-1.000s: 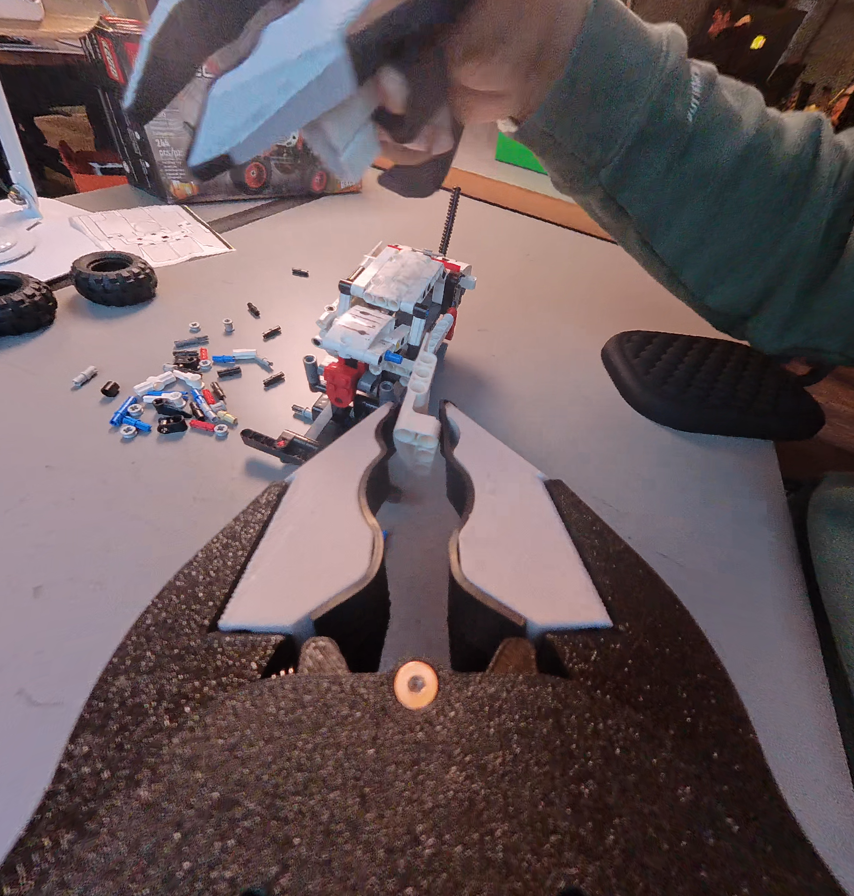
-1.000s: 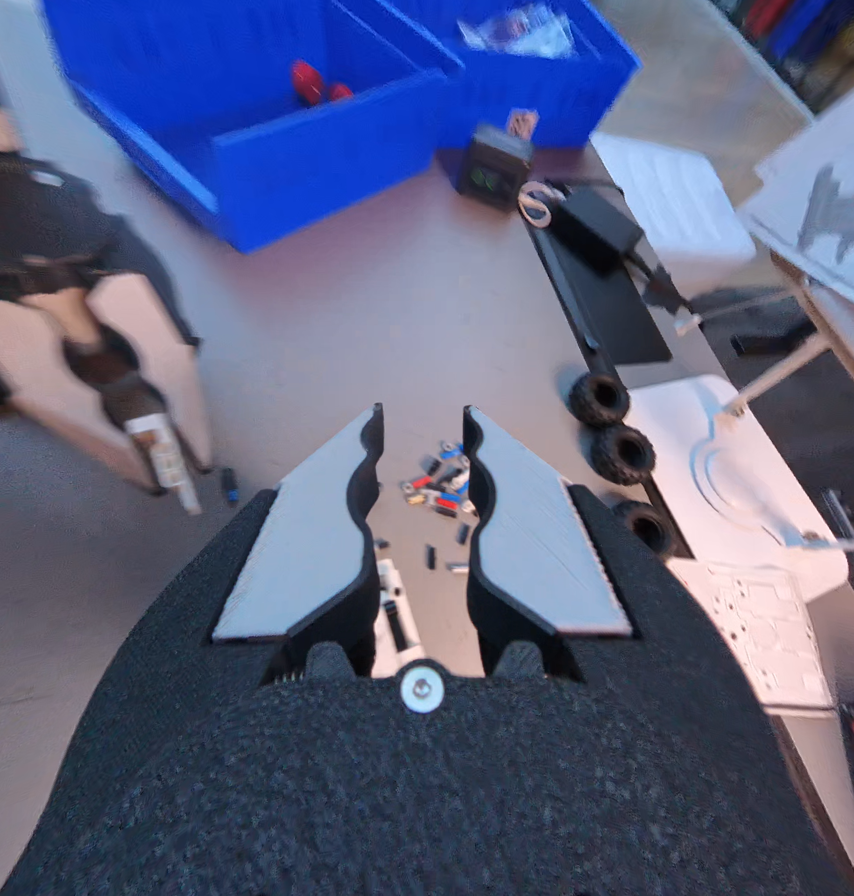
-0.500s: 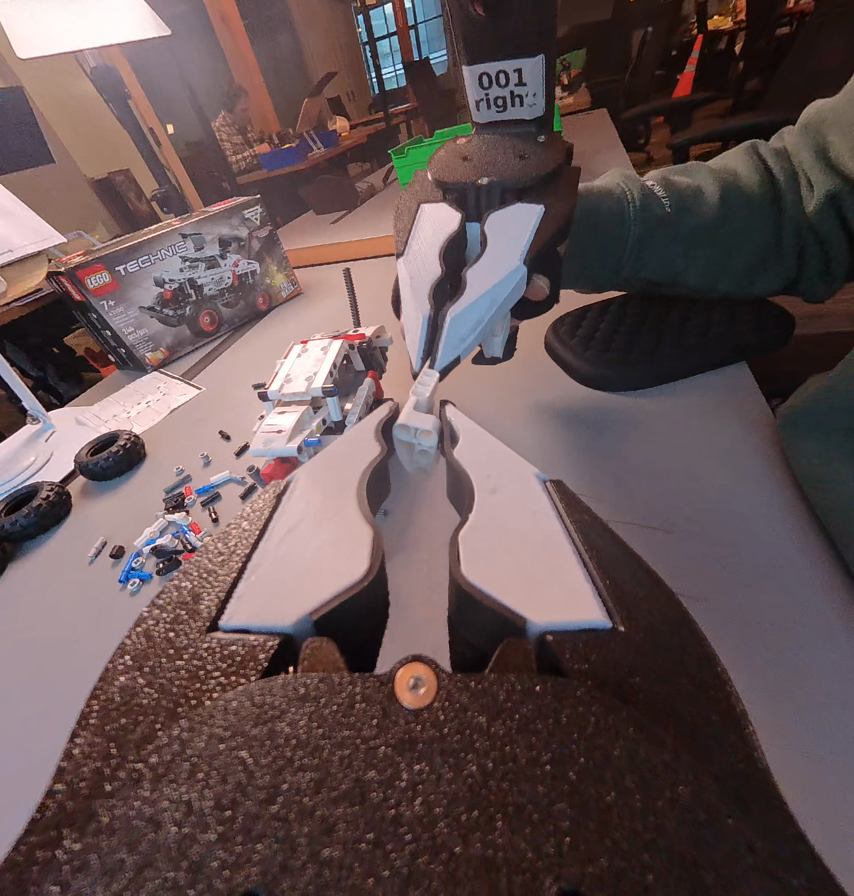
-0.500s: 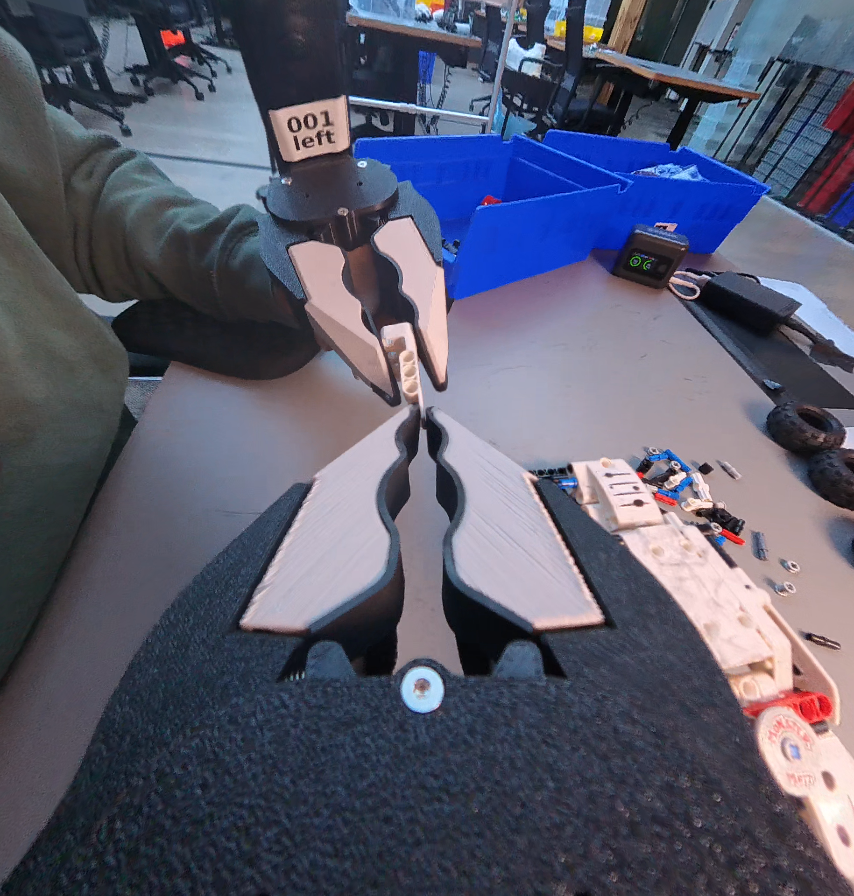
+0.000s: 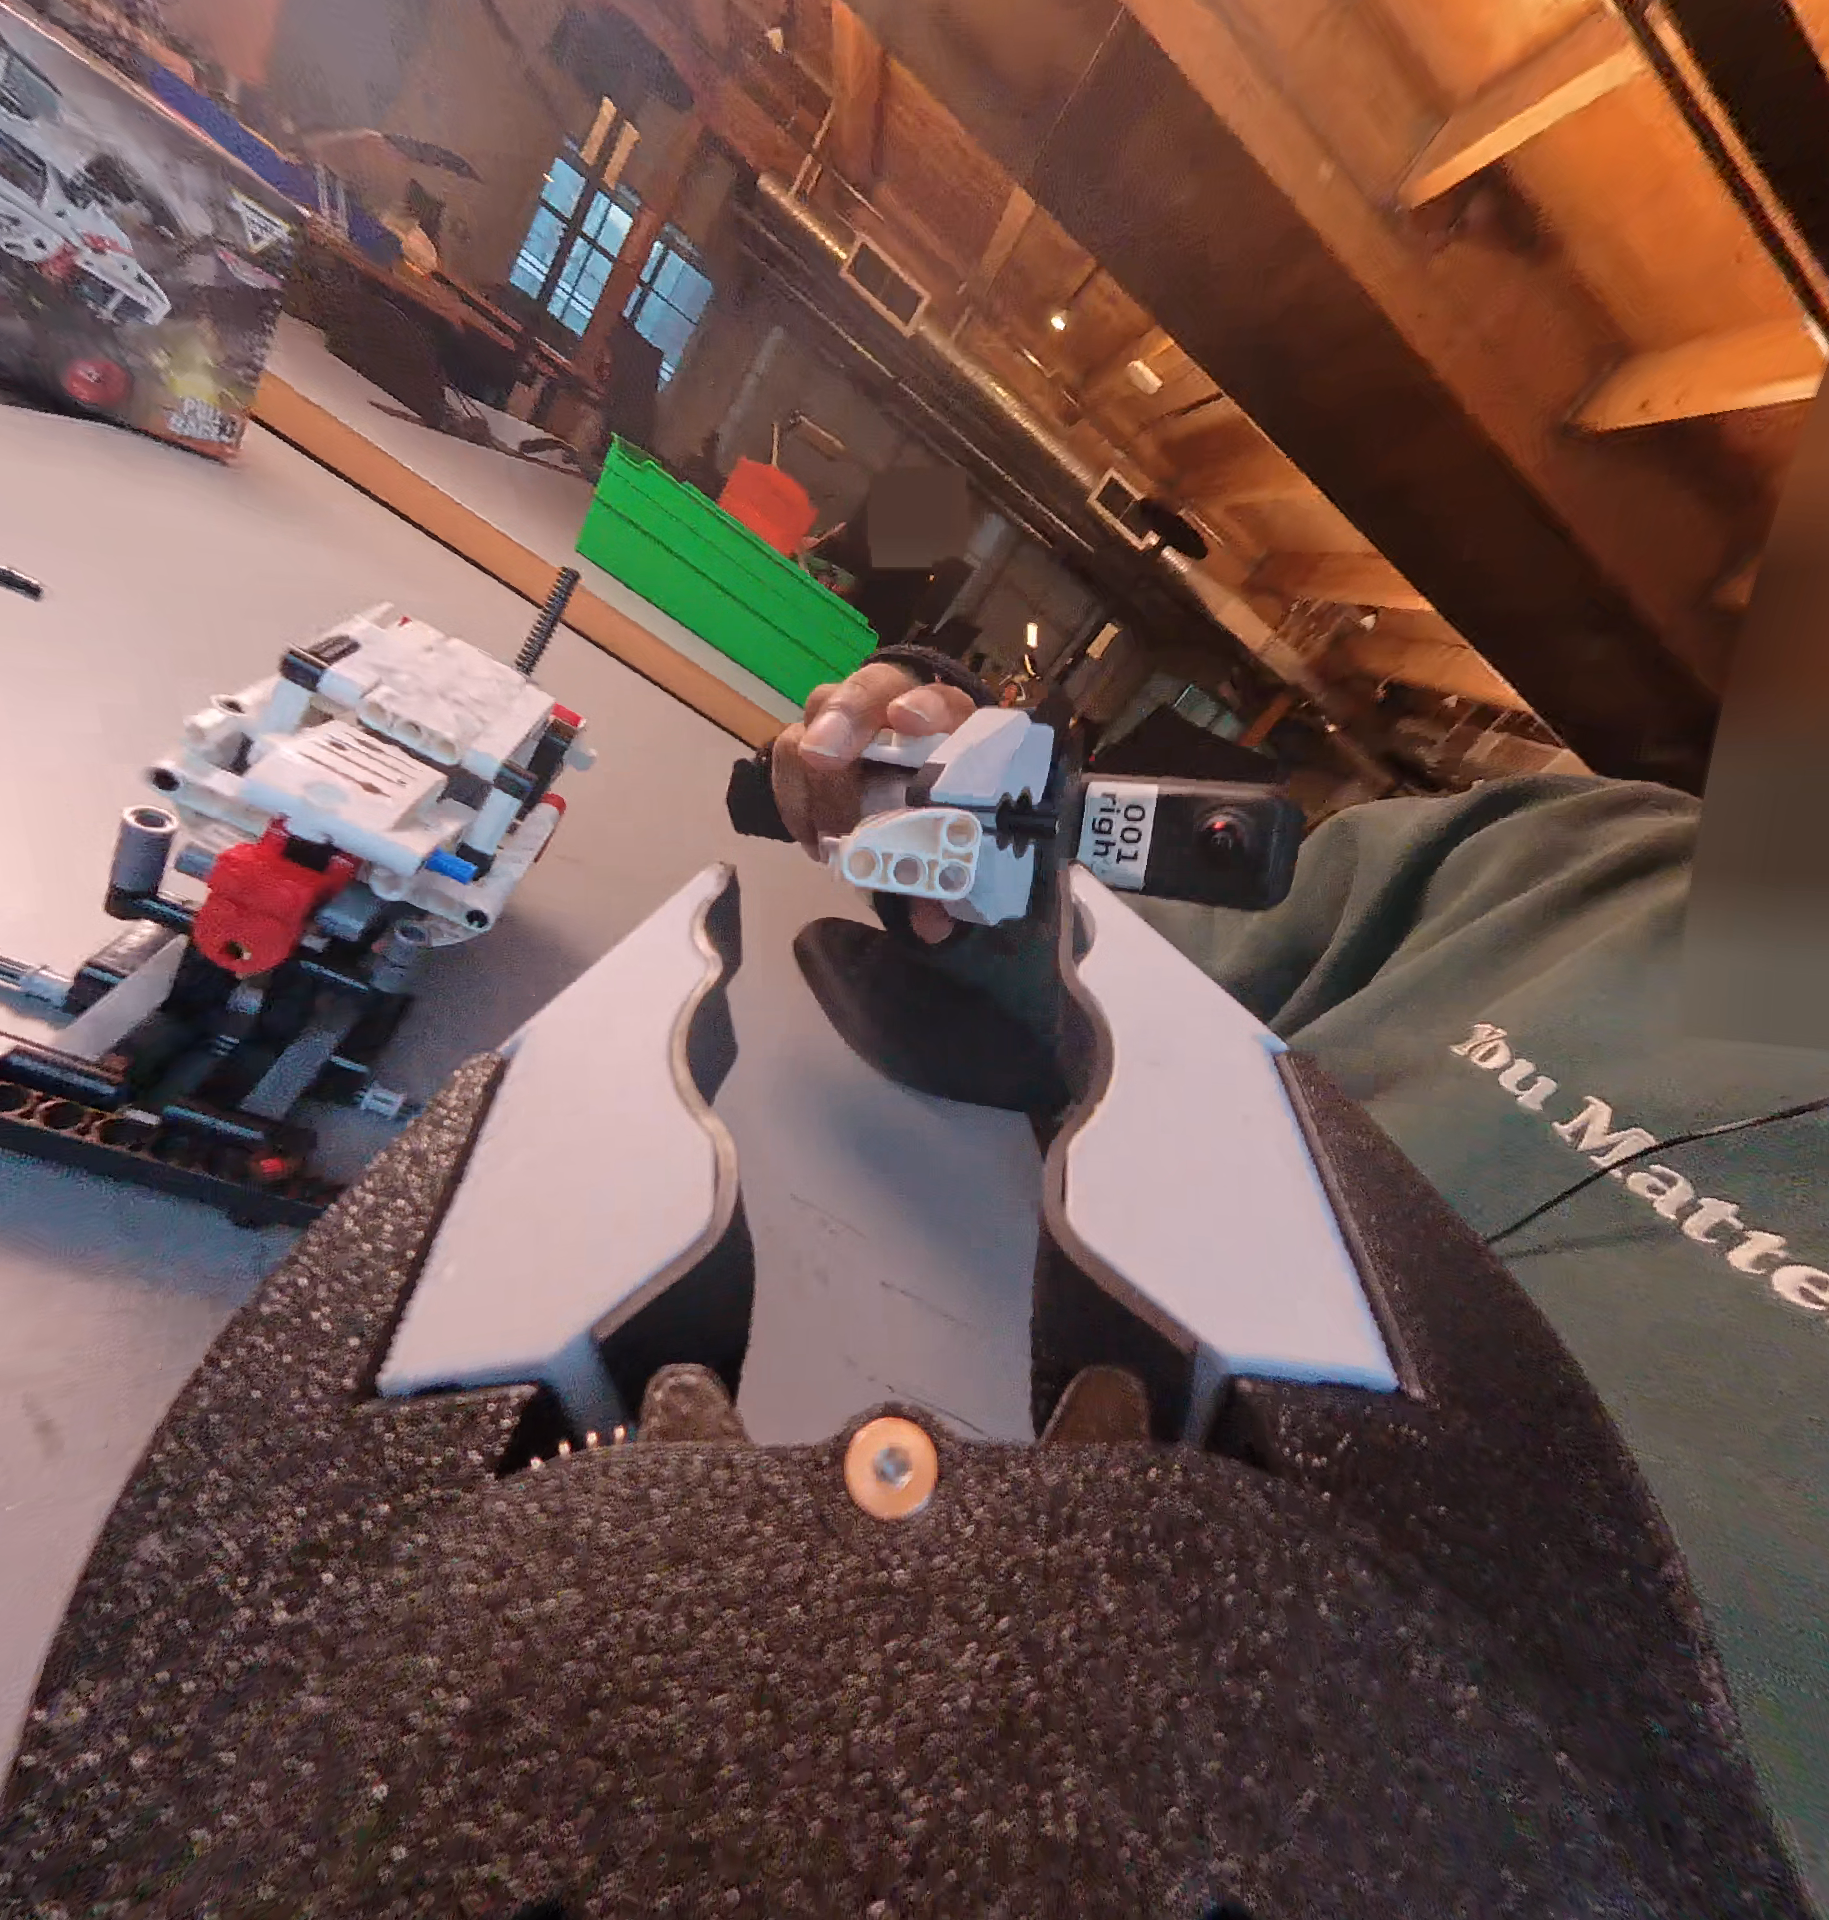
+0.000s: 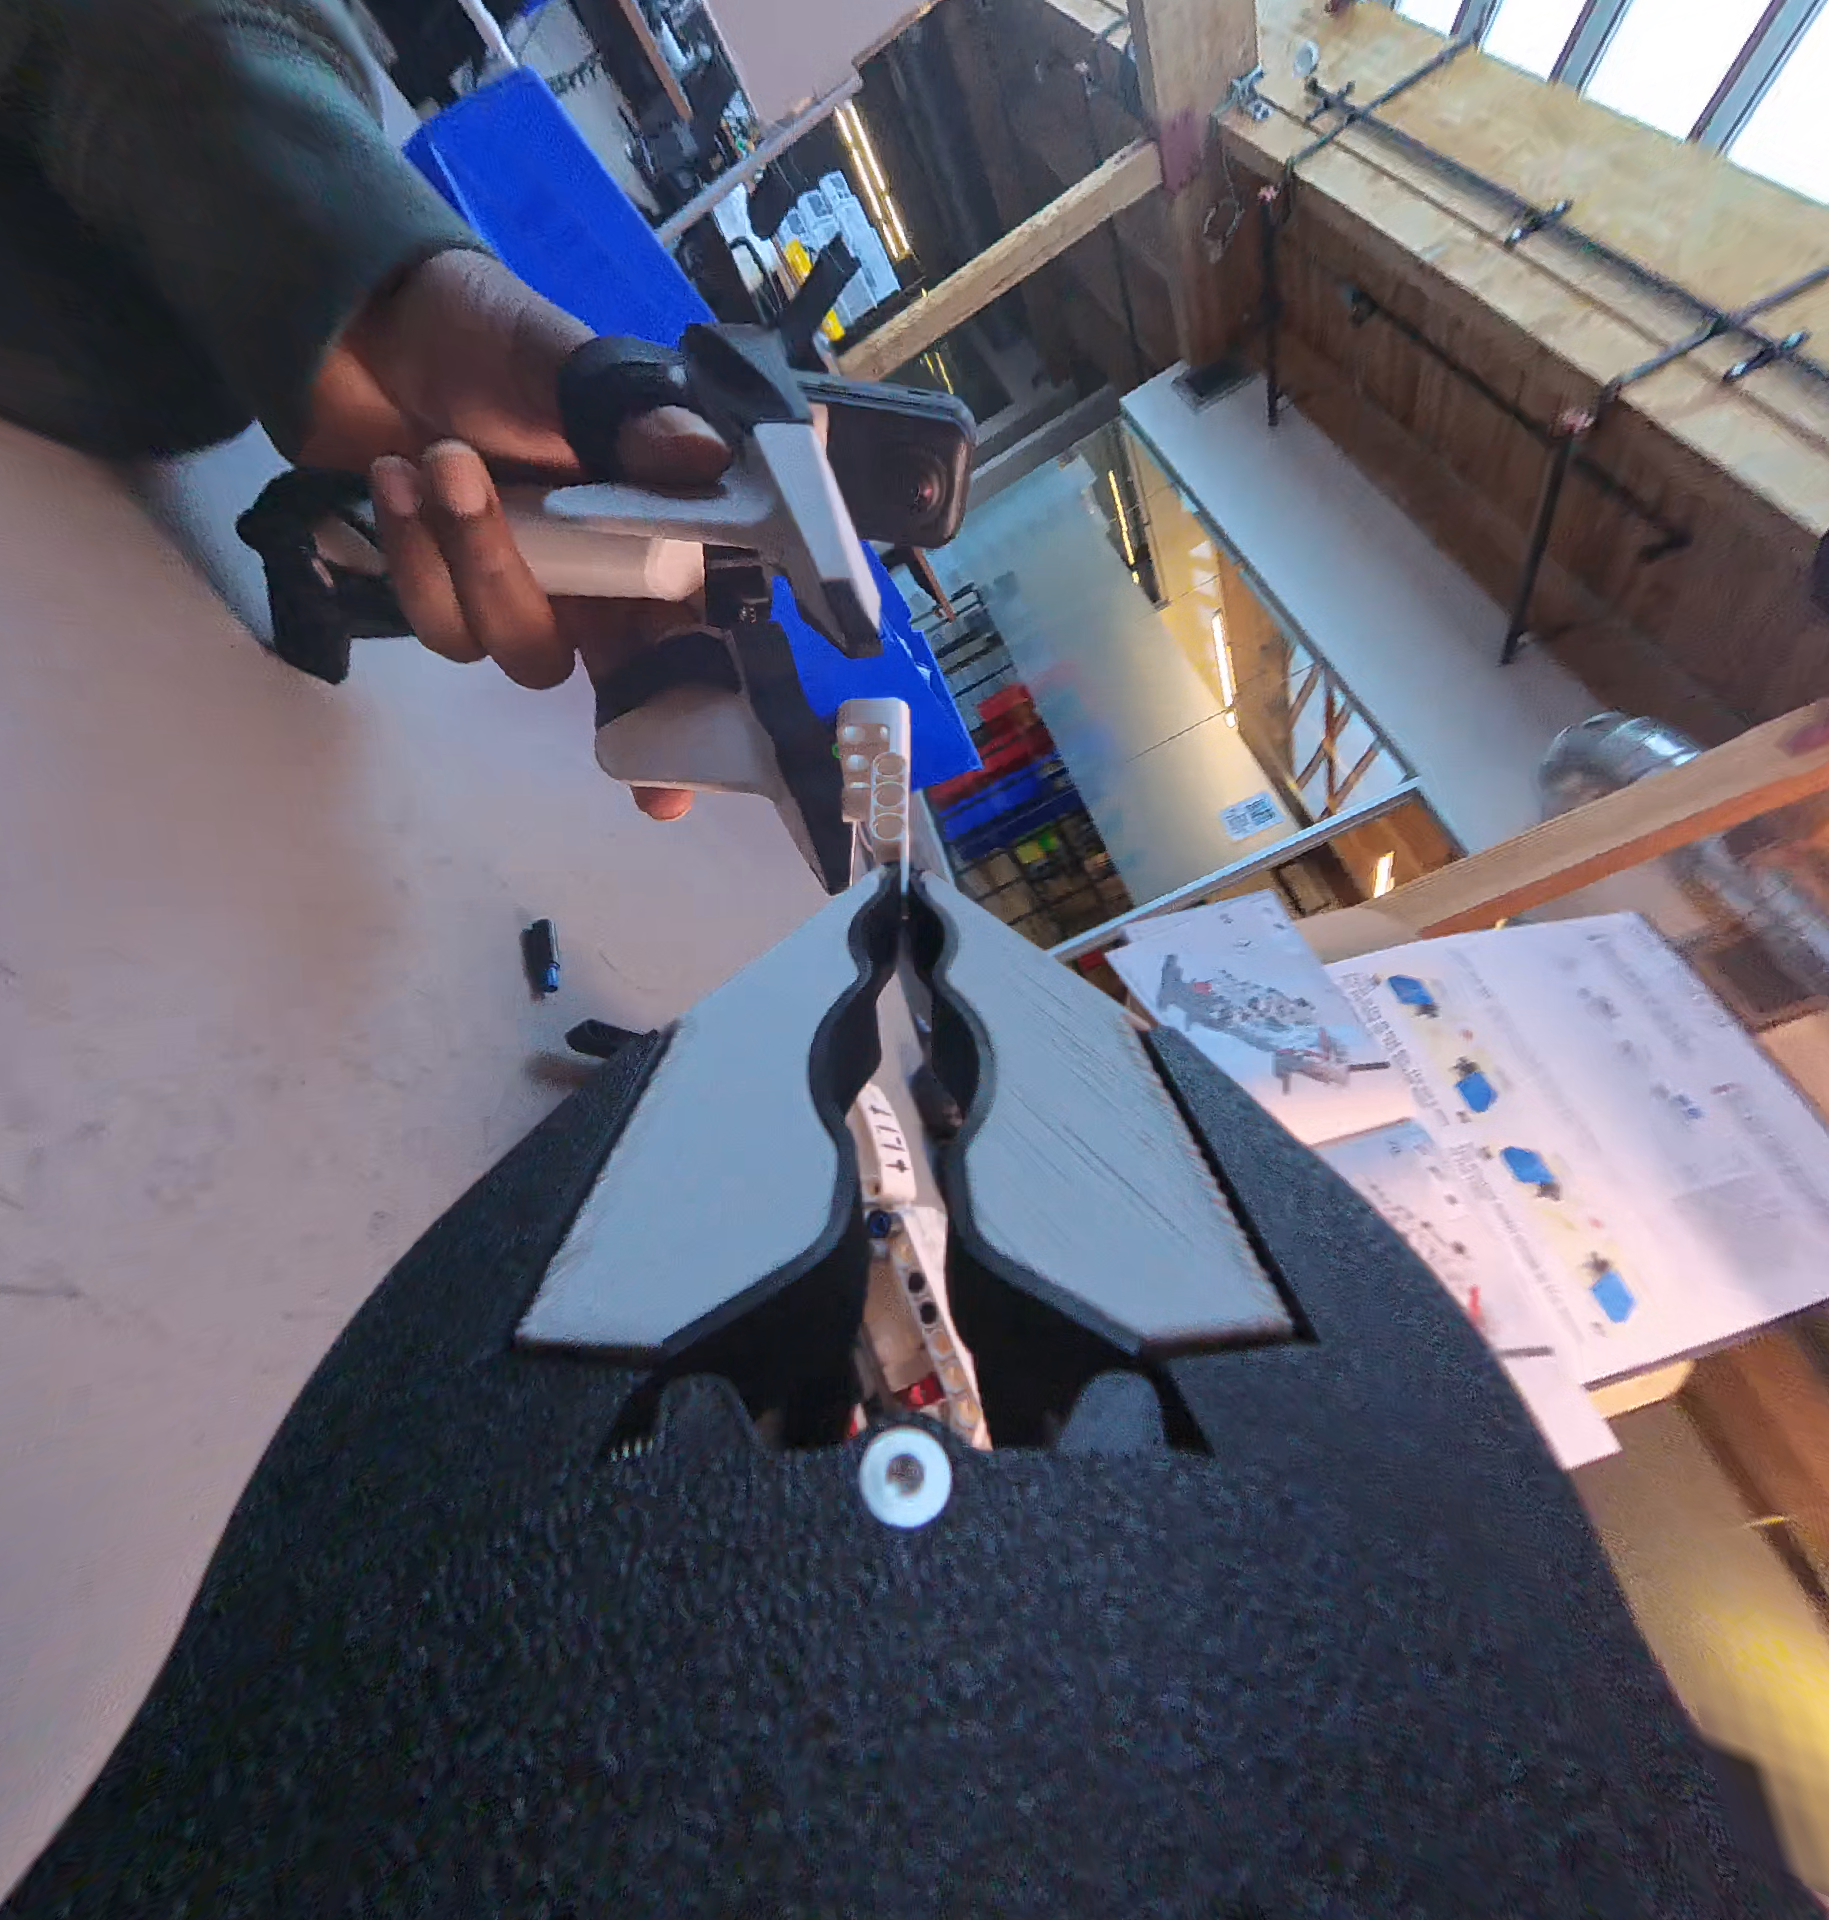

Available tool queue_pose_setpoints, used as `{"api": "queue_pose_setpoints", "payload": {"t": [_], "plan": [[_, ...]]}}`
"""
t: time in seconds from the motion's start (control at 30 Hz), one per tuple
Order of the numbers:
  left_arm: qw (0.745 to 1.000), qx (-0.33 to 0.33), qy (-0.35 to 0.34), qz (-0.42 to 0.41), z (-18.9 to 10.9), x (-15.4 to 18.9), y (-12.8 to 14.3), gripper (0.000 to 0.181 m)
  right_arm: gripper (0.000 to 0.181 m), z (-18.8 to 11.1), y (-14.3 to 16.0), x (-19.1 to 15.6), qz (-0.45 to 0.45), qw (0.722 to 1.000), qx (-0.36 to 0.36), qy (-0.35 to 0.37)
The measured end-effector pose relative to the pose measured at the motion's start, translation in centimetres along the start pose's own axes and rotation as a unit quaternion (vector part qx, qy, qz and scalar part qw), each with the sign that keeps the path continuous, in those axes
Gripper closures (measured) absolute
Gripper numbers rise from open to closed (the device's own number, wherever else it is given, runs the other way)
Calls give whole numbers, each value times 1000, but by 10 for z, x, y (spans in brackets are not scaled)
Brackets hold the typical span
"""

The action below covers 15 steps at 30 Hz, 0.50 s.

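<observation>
1. Left wrist view: a timber-ceilinged workshop over a grey table (image 5: 266, 540). The left gripper (image 5: 894, 914) is spread wide and empty; just beyond it the white perforated piece (image 5: 915, 854) sits pinched in the far gripper. The half-built toy truck (image 5: 338, 790) rests to the left.
2. Right wrist view: the right gripper (image 6: 902, 891) is clamped on that piece's thin edge, holding it up clear of the table; instruction sheets (image 6: 1575, 1122) lie propped alongside.

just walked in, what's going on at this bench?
A person is working two handheld grippers over a grey table. The right gripper is shut on a small white beam piece, held up in the air. The left gripper is open and holds nothing, pointed at that piece. A partly built white, red and black toy truck sits on the table beside the left gripper. An open instruction booklet lies nearby.
</observation>
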<state>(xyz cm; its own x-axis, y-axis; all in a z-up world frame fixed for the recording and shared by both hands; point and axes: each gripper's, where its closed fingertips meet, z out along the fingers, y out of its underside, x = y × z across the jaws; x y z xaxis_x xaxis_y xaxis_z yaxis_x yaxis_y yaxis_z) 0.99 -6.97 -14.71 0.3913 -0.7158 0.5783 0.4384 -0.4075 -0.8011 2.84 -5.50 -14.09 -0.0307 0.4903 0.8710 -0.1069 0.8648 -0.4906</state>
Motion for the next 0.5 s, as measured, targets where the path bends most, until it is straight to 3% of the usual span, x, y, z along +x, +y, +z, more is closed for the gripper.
{"api": "queue_pose_setpoints", "payload": {"t": [0.2, 0.37, 0.43, 0.5], "plan": [[999, -36, -15, 32, 5, 0, 11, 152, 181, 3, -3, -14, -88, 996, -4, 1], [985, -61, -79, 143, 3, -6, 10, 153, 173, 4, 9, -8, -4, 1000, -17, 2], [960, -64, -152, 227, -8, -13, -6, 153, 159, 3, 20, -4, 77, 996, -33, -15], [903, -64, -276, 322, -40, -23, -41, 153, 153, 2, 36, -1, 132, 989, -61, -27]]}}
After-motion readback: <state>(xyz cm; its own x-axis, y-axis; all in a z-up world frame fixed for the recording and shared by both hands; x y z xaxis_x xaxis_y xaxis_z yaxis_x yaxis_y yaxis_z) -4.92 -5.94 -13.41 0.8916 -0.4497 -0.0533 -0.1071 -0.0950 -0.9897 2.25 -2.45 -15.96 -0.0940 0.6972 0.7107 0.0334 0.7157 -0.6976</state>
